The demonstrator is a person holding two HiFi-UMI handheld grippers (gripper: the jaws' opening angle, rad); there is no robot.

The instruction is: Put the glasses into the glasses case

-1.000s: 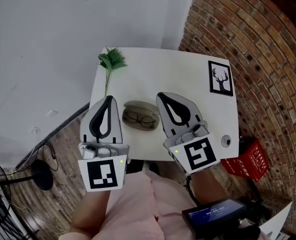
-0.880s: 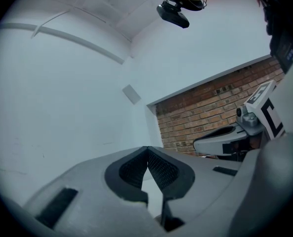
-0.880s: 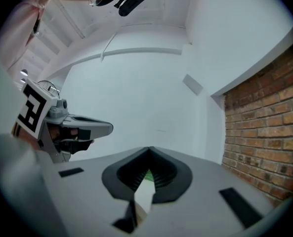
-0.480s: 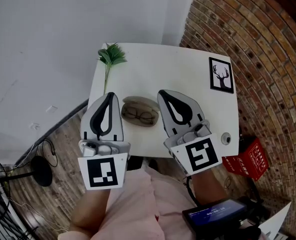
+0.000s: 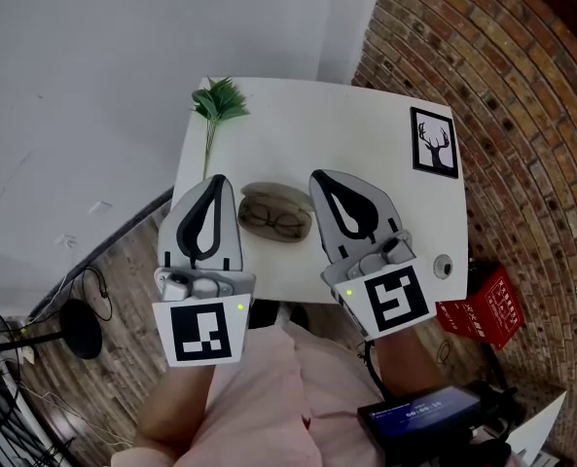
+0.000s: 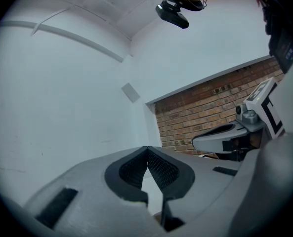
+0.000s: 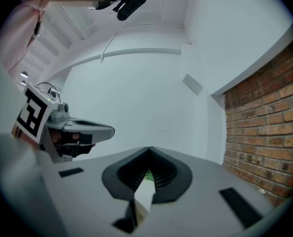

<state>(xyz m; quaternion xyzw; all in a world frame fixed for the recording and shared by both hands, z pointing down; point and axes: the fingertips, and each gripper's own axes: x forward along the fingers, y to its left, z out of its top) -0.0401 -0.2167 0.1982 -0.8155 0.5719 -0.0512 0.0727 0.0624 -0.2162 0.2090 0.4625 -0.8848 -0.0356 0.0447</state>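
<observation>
We hold the left hand-held gripper and the right hand-held gripper over the near side of the desk, each with its jaws pressed together on nothing (the tips meet in both gripper views). Between them the glasses lie inside the open case. A green sprig lies at the far left corner.

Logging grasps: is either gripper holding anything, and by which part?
Nothing is held. The left gripper and right gripper are both shut on nothing; the glasses lie in the open case.
</observation>
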